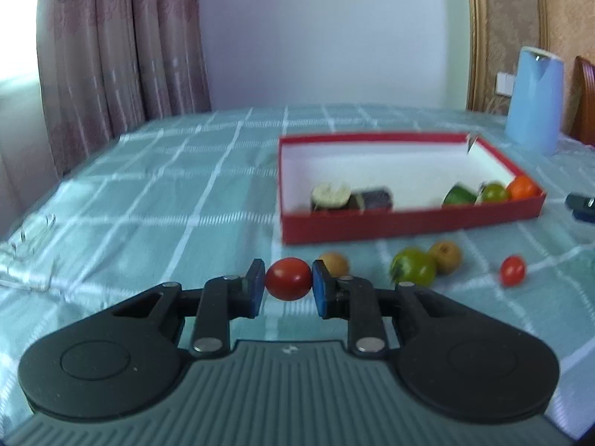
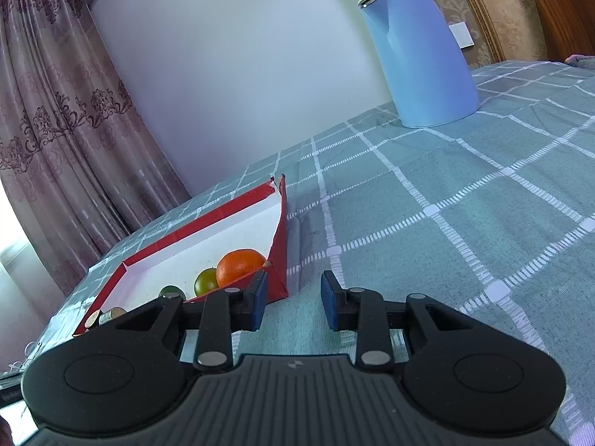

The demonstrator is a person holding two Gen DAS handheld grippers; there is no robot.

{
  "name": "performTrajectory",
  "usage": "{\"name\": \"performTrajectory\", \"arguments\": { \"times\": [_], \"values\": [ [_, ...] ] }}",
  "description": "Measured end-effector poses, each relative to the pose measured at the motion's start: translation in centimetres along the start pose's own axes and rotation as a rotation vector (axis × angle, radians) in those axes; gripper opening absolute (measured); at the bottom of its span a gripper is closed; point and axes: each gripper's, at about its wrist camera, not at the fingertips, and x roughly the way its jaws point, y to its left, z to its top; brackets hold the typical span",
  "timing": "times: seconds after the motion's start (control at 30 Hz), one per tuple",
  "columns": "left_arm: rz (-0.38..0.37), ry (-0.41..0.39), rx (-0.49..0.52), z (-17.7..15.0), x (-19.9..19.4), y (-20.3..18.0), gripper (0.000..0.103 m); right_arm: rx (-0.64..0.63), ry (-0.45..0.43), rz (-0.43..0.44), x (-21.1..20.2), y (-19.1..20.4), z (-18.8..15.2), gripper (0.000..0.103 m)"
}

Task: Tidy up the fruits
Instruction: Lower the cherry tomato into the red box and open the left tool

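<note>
My left gripper (image 1: 288, 282) is shut on a red cherry tomato (image 1: 288, 278), held above the checked cloth in front of the red box (image 1: 409, 219). The box holds an orange (image 1: 522, 187), green fruits (image 1: 492, 192) and dark pieces (image 1: 375, 197). On the cloth lie a green tomato (image 1: 414, 271), two brown fruits (image 1: 445, 257), and another red cherry tomato (image 1: 512, 270). My right gripper (image 2: 293, 297) is open and empty, just right of the box's near corner (image 2: 279, 271); the orange (image 2: 240, 265) and a green fruit (image 2: 205, 281) show inside.
A light blue kettle (image 2: 420, 52) stands at the back right of the table, also in the left wrist view (image 1: 535, 100). A clear plastic container (image 1: 26, 256) lies at the left edge. A dark object (image 1: 580, 206) sits right of the box.
</note>
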Motion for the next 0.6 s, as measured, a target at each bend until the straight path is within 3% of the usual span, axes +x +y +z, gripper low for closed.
{"name": "performTrajectory", "arguments": {
  "times": [0.13,0.37,0.6],
  "values": [
    [0.008,-0.041,0.015,2.5,0.5,-0.9,0.024,0.003,-0.001,0.002,0.0,-0.1,0.0,0.030],
    [0.031,-0.031,0.000,6.3,4.7,-2.3,0.024,0.014,-0.004,0.010,-0.2,-0.1,0.0,0.030],
    [0.048,-0.038,-0.014,7.6,6.9,-3.4,0.027,0.024,-0.004,0.027,-0.2,-0.3,0.0,0.030]
  ]
}}
